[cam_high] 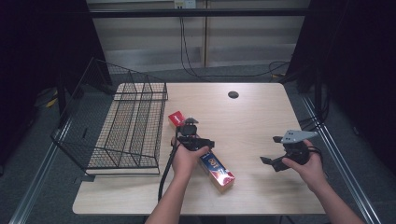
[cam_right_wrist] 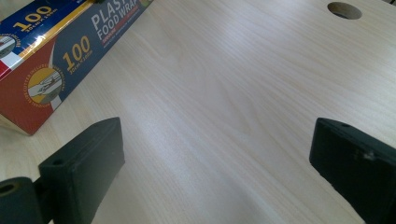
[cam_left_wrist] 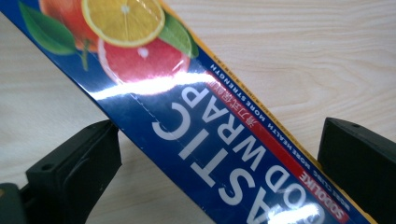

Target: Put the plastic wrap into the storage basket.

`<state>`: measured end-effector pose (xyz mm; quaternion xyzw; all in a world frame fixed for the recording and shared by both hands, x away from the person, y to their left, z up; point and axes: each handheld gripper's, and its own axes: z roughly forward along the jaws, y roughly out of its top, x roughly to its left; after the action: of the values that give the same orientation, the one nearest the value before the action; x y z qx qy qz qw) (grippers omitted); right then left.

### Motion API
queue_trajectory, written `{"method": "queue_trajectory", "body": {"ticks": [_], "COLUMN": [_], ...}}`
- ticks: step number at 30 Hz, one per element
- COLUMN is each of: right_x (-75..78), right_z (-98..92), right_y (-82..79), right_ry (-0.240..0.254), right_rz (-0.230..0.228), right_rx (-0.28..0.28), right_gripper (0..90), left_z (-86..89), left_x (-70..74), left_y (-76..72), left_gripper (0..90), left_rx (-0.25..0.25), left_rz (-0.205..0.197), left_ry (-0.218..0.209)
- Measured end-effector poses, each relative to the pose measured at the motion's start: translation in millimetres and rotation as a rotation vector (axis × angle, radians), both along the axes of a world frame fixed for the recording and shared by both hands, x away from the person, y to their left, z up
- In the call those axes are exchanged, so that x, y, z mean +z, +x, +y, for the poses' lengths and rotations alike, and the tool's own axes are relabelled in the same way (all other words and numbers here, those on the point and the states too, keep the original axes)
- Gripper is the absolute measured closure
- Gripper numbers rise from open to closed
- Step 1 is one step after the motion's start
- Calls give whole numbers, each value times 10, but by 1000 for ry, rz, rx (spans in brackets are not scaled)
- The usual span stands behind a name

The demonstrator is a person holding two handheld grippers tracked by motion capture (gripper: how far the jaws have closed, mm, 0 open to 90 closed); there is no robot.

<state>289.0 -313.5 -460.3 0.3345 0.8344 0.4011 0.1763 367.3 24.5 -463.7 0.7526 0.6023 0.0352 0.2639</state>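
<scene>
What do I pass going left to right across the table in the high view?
Wire basket → left gripper, over the plastic wrap box, which runs diagonally under it → round hole in the table, farther back → right gripper.

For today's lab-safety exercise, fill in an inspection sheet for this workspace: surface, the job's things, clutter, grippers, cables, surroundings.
Surface: light wooden table with a round hole near the far edge.
Job's things: long plastic food wrap box lying flat and slantwise on the table.
Clutter: black wire basket on the table's left side, overhanging its edge.
Grippers: left gripper open, astride the box, neither of the fingers pressing on it; right gripper open over bare wood, holding nothing.
Cables: black cable trailing from the left gripper; more cables on the floor behind the table.
Surroundings: dark curtains at both sides, pale wall panels behind.
</scene>
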Motion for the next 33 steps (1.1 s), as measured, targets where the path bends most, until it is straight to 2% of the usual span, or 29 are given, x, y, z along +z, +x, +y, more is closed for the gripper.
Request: {"method": "queue_trajectory", "body": {"ticks": [7,9,10,11,12,15,20,24,26,27,28,33], "right_x": [-5,-2,-1,-1,0,2,10,16,17,17,17,22], "right_z": [-5,-3,-1,-1,2,-4,-19,-29,-29,-29,-31,-42], "right_y": [-1,2,2,2,-2,-3,-6,-7,-8,-8,-8,-8], "right_ry": [-5,-3,-3,-3,-5,-6,-4,0,1,1,-1,3], "right_rz": [-4,-2,-4,-4,-7,-9,-17,-15,-15,-15,-18,-21], "right_rx": [-5,-1,-1,-1,-4,3,-18,-10,-10,-10,-12,-26], "right_gripper": [31,32,32,32,33,35,35,37,38,38,38,39], "left_z": [8,16,24,24,37,38,38,62,85,85,100,170], "left_x": [-20,-22,-30,-30,-37,-36,-21,20,69,69,85,158], "left_y": [16,30,53,53,70,77,82,88,83,83,78,38], "left_gripper": [0,0,0,0,0,0,12,64,98,121,121,240], "left_rx": [6,4,12,12,4,3,-2,-29,-69,-69,-83,-149], "left_rz": [14,28,62,62,79,87,103,137,154,154,154,161], "left_ry": [-11,-17,-34,-34,-40,-44,-42,-25,-1,-1,12,47]}}
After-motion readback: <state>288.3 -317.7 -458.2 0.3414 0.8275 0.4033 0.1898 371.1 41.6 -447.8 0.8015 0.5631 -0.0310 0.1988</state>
